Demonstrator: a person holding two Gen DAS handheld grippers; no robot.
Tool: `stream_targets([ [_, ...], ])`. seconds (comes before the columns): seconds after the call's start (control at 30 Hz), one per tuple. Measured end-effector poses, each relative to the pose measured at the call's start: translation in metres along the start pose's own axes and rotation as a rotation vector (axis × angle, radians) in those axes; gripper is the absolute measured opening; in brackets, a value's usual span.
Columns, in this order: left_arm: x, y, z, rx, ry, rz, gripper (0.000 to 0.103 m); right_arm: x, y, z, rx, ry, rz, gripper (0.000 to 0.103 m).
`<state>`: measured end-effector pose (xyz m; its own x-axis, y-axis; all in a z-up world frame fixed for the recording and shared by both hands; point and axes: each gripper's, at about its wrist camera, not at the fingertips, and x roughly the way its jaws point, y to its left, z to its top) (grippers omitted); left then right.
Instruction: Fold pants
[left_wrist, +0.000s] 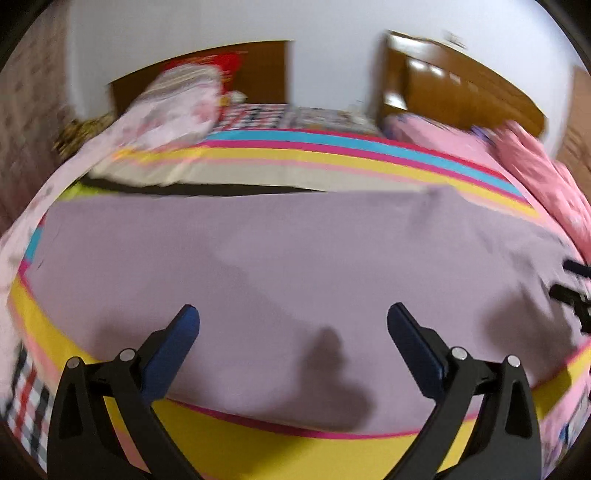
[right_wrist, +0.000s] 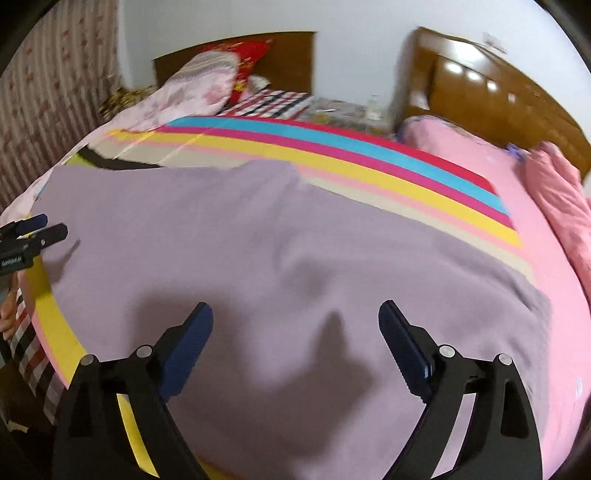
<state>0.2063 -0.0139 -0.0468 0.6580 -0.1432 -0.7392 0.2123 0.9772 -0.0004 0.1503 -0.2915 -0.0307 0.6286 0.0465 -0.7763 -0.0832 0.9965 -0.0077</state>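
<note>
Bed (left_wrist: 369, 162): fills both views; it is covered by a sheet with curved stripes of yellow, pink, blue and red, with a plain pink area toward the right side.
Headboard (right_wrist: 491, 99): brown wood, glossy, at the far right behind the bed; a second brown panel stands behind the pillows at the far left.
Pants (left_wrist: 295, 258): mauve fabric spread flat across the near half of the bed, wide and mostly smooth, with soft creases toward its right part. Its far edge runs along the striped sheet; its near edge lies on the yellow stripe. Motion blur softens the detail.
Pink quilt (right_wrist: 557, 192): bunched along the right edge of the bed, well apart from the pants.
Pillows (right_wrist: 207, 81): a pale floral one and a red one behind it, piled at the far left by the wall.
Left gripper (left_wrist: 293, 321): jaws spread wide, blue-padded fingers (left_wrist: 184, 332) well apart, holding nothing; it hangs over the near part of the pants, its shadow on the fabric below. In the right wrist view it shows at the left edge, by the left end of the pants.
Right gripper (right_wrist: 295, 321): jaws equally wide, nothing between the blue pads (right_wrist: 400, 343); it sits above the pants, with its shadow on the cloth.
</note>
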Motion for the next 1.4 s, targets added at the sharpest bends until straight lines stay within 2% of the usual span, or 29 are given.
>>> stream_targets([
  [0.07,0.001,-0.035,-0.004,0.109,0.011,-0.034,0.101,-0.009,-0.016,-0.013,0.044,-0.003,-0.04,0.088],
  [0.17,0.011,-0.076,-0.01,0.21,0.026,-0.025,0.101,-0.02,-0.039,-0.028,0.117,-0.026,-0.07,0.088],
  [0.27,0.023,-0.098,-0.012,0.23,0.059,-0.042,0.101,-0.027,-0.064,-0.035,0.178,-0.049,-0.095,0.088],
  [0.37,0.04,-0.108,-0.014,0.252,0.098,-0.014,0.102,-0.026,-0.098,-0.052,0.249,-0.041,-0.118,0.088],
  [0.4,0.041,-0.105,-0.014,0.231,0.086,-0.023,0.102,-0.02,-0.108,-0.058,0.276,-0.029,-0.115,0.088],
  [0.47,0.048,-0.097,-0.013,0.159,0.127,-0.069,0.102,-0.011,-0.12,-0.071,0.305,-0.021,-0.043,0.088],
  [0.5,0.049,-0.094,-0.013,0.128,0.138,-0.087,0.102,-0.014,-0.118,-0.075,0.3,-0.041,-0.046,0.088],
  [0.6,0.047,-0.094,-0.016,0.146,0.133,-0.065,0.102,-0.009,-0.108,-0.077,0.236,-0.042,-0.097,0.09],
  [0.93,0.042,-0.096,-0.018,0.094,0.124,-0.026,0.102,-0.013,-0.109,-0.088,0.214,-0.059,-0.094,0.092],
  [1.03,0.041,-0.097,-0.019,0.092,0.107,-0.03,0.102,-0.018,-0.106,-0.08,0.27,-0.04,-0.116,0.092],
  [1.1,0.041,-0.097,-0.02,0.095,0.091,-0.036,0.102,-0.027,-0.102,-0.074,0.341,-0.065,-0.139,0.092],
  [1.17,0.04,-0.095,-0.021,0.098,0.082,-0.05,0.102,-0.035,-0.085,-0.063,0.355,-0.097,-0.115,0.092],
  [1.23,0.04,-0.095,-0.02,0.103,0.086,-0.059,0.102,-0.039,-0.056,-0.048,0.281,-0.123,-0.112,0.092],
  [1.33,0.037,-0.089,-0.017,0.126,0.11,-0.1,0.101,-0.032,-0.013,-0.025,0.174,-0.113,-0.082,0.092],
  [1.4,0.025,-0.073,-0.018,0.09,0.076,-0.114,0.101,-0.023,0.006,-0.013,0.139,-0.103,-0.072,0.092],
])
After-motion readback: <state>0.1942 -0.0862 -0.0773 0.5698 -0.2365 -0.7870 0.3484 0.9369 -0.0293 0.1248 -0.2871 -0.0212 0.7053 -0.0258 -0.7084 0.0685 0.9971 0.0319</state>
